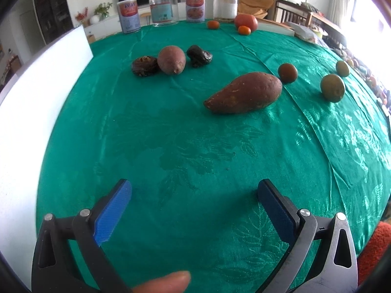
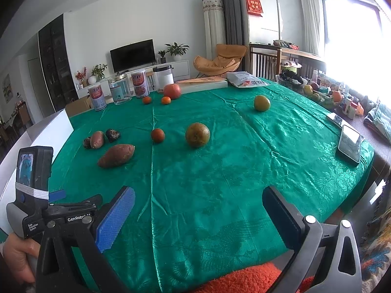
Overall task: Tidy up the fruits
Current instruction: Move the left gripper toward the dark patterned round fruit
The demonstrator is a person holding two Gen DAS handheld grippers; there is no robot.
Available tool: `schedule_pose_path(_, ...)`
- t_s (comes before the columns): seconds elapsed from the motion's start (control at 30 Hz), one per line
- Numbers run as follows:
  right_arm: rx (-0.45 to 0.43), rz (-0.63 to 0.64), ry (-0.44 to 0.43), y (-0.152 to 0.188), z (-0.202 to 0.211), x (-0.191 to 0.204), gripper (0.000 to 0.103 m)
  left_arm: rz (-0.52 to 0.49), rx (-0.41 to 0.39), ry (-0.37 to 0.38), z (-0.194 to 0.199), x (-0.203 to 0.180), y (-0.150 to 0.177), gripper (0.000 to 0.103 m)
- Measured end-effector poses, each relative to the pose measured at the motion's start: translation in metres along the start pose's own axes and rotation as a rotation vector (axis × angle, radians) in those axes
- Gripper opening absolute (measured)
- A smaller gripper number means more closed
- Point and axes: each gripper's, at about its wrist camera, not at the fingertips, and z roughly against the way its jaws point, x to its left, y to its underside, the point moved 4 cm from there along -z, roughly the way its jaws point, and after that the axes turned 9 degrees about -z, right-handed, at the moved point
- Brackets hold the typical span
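- Green patterned cloth [image 2: 220, 171] covers the table, with a living room behind: a dark television [image 2: 133, 55], potted plants and a tan lounge chair [image 2: 220, 59].
- Along the far edge stand four containers: two printed tins [image 1: 128, 15] [image 1: 195, 6], a clear glass jar [image 1: 163, 8] that looks empty between them, and a clear canister [image 1: 225, 5] holding something white.
- Near those sit a large red fruit [image 1: 246, 22] and two small oranges [image 1: 213, 24] [image 1: 244, 30], one of them just in front of the red one.
- The large sweet potato [image 1: 244, 92] lies mid-table, its long axis slanting, thin tip toward the near left, blunt end toward the far right beside a small reddish-brown fruit [image 1: 287, 72].
- The smaller sweet potato [image 1: 171, 59] points its tip toward the left camera, flanked by two dark shrivelled lumps [image 1: 144, 66] [image 1: 199, 55]; the left one touches it.
- Two greenish round fruits [image 2: 197, 134] [image 2: 262, 102] rest well apart on the right half.
- A phone [image 2: 349, 146] lies near the right edge.
- The left tool [image 1: 194, 196] is spread wide, gripping nothing, low over bare cloth.
- The right tool [image 2: 198, 202] is likewise spread wide and unloaded, above the near edge.
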Motion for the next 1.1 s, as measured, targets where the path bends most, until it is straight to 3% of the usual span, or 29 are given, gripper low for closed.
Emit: schedule_pose_path(1.1,0.022,-0.014,-0.008,-0.0003,-0.0054,-0.0026,0.103,-0.031,-0.003,0.024,-0.0043,0.0010,-0.0055,0.103)
